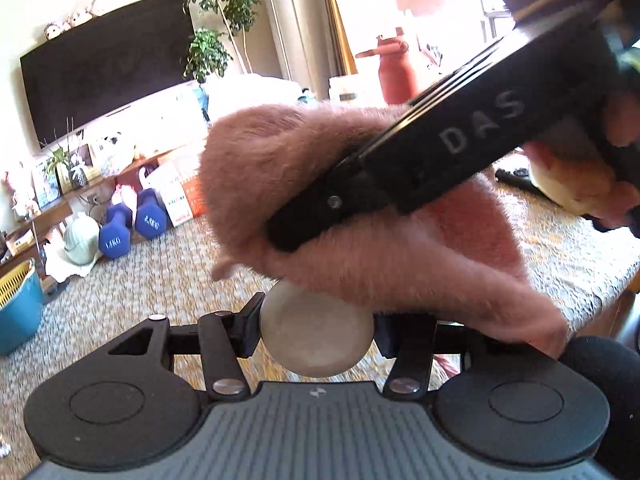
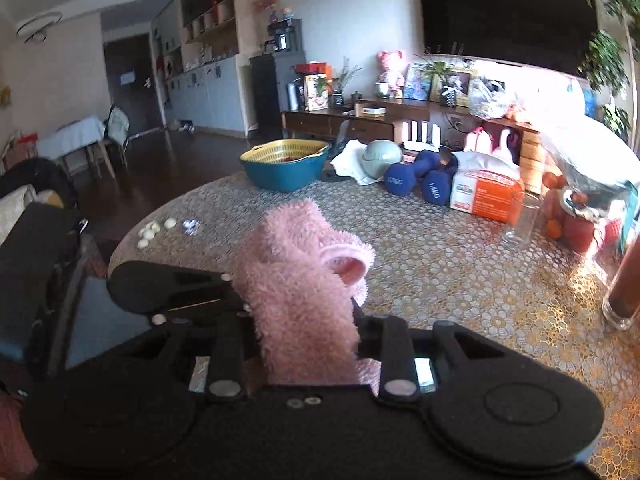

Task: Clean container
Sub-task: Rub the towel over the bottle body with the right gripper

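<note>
Left gripper (image 1: 316,330) pinches the pale round container (image 1: 316,334) steady so the right gripper (image 2: 304,332), clamping the pink cloth (image 2: 304,280), can wipe it.

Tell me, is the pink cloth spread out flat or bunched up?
Bunched up. The pink cloth is rolled into thick folds, pinched in the right gripper, with a curled end sticking out ahead.

Your left gripper (image 1: 316,330) is clamped on a pale round object; your right gripper (image 2: 306,320), crossing above it, pinches fluffy pink material, your hand (image 1: 580,176) gripping its handle.
</note>
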